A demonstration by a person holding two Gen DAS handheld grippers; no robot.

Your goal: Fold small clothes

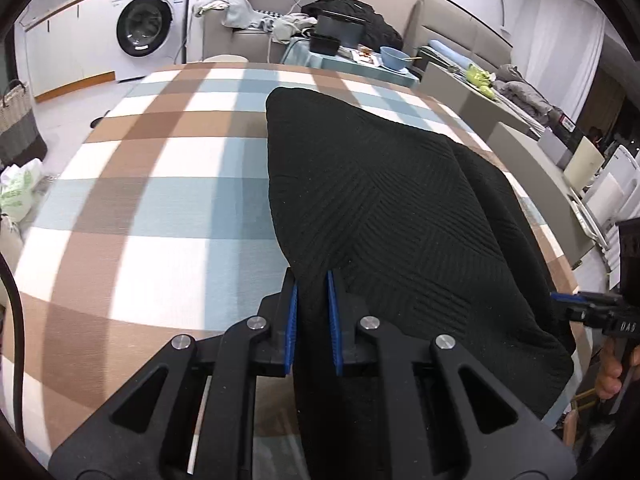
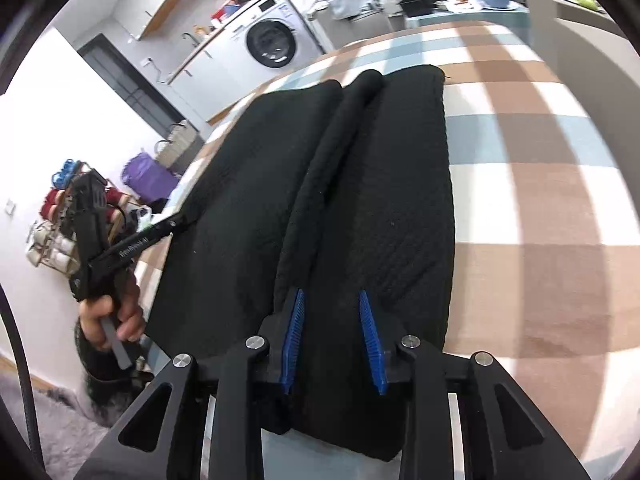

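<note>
Both near corners of the black knit garment (image 1: pixel 380 208) are in the tongs, so the step in hand is likely a lengthwise fold: carry the near edge away over the plaid tablecloth (image 1: pixel 160 200) to the far edge.

To do it well, both corners should probably rise together and travel at one pace, keeping the near hem taut between them so that the central ridge (image 2: pixel 340 152) running ahead of the right tongs does not bunch further. Laying the edge down squarely on the far hem before letting go would matter most.

The left gripper (image 1: pixel 312 288) is nearly closed, its blue pads (image 1: pixel 294 320) pinching a corner of the garment; the cloth climbs into its jaws and spreads ahead and to the right of it. It points steeply down at the table. In the right wrist view, the hand (image 2: pixel 108 320) carrying it grips the trigger handle, well to the left of the right tongs.

The right gripper (image 2: pixel 332 308) stands partly open with thick, doubled cloth between its pads (image 2: pixel 368 332). The fabric fills the gap, so it appears held. It also tilts steeply down, and the garment stretches straight ahead of it in two long panels.
</note>
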